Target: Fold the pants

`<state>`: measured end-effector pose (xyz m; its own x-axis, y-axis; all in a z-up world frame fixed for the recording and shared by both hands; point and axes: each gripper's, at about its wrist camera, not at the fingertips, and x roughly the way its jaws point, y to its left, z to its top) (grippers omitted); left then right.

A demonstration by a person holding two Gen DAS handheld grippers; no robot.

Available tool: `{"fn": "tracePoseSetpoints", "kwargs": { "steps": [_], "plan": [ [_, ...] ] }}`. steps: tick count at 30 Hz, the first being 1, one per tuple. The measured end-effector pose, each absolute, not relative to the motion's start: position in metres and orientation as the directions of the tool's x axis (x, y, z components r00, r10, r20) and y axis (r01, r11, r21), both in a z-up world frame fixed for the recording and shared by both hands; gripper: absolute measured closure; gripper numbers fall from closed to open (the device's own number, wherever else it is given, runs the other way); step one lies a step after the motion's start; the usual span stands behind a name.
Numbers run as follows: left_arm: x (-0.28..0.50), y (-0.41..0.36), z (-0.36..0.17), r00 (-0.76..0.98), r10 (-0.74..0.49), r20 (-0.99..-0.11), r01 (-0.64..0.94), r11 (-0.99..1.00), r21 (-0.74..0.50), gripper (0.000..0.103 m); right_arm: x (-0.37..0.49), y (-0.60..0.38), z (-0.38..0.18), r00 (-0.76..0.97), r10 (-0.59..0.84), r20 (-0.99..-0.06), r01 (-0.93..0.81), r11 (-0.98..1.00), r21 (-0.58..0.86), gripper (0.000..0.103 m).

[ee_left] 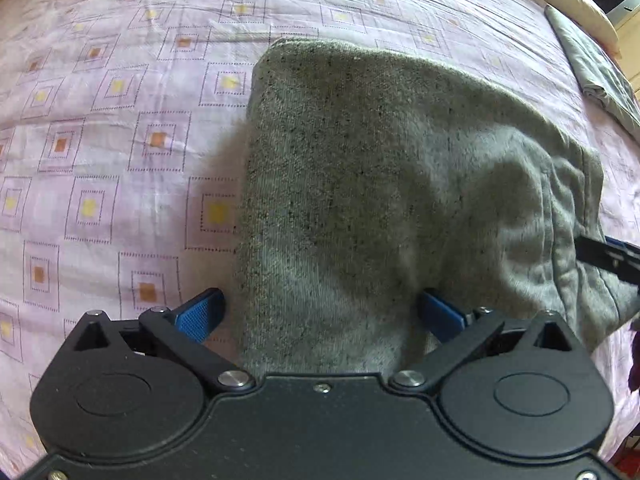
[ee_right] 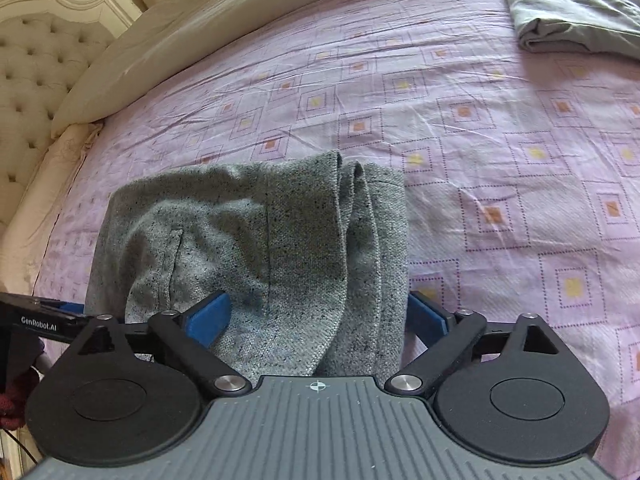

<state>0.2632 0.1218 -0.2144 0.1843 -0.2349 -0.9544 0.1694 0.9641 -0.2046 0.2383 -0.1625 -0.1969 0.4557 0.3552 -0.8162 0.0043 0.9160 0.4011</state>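
The grey speckled pants (ee_left: 380,168) lie folded on the pink patterned bedsheet (ee_left: 100,140). My left gripper (ee_left: 320,314) has its blue fingers spread wide, with the near edge of the pants bunched between them. The right gripper shows at the right edge of the left wrist view (ee_left: 608,256), at the pants' side. In the right wrist view the pants (ee_right: 260,240) hang in folds between my right gripper's (ee_right: 318,316) spread blue fingers. Neither pair of pads visibly pinches the cloth. The left gripper's black body shows at the left edge (ee_right: 36,316).
A folded light grey-green cloth (ee_right: 576,12) lies on the bedsheet (ee_right: 500,140) at the far right. A cream pillow (ee_right: 180,28) and a tufted headboard (ee_right: 36,80) are at the far left.
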Motion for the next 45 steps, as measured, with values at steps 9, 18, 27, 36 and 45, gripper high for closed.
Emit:
{"fn": "tracePoseSetpoints", "kwargs": {
  "steps": [9, 18, 27, 36, 45],
  "plan": [
    [0.255, 0.115, -0.211, 0.250, -0.211, -0.945, 0.135, 0.974, -0.181, 0.000, 0.235, -0.149, -0.198, 0.472, 0.298, -0.830, 0.003, 0.941, 0.339, 0.000],
    [0.251, 0.110, -0.195, 0.235, -0.200, -0.951, 0.039, 0.980, -0.196, 0.036, 0.244, -0.145, -0.187, 0.415, 0.305, -0.857, 0.003, 0.942, 0.336, 0.042],
    [0.213, 0.117, -0.134, 0.342, -0.180, -0.922, 0.017, 0.982, -0.186, 0.076, 0.225, -0.136, -0.126, 0.490, 0.271, -0.828, 0.046, 0.941, 0.335, 0.080],
    [0.226, 0.217, -0.081, 0.386, -0.144, -0.911, 0.024, 0.989, -0.146, 0.075, 0.233, -0.043, -0.072, 0.497, 0.343, -0.797, -0.026, 0.924, 0.382, 0.080],
    [0.253, 0.351, -0.086, 0.433, 0.072, -0.898, -0.113, 0.993, 0.025, 0.050, 0.307, 0.072, -0.089, 0.474, 0.367, -0.800, -0.026, 0.914, 0.404, 0.068]
  ]
}}
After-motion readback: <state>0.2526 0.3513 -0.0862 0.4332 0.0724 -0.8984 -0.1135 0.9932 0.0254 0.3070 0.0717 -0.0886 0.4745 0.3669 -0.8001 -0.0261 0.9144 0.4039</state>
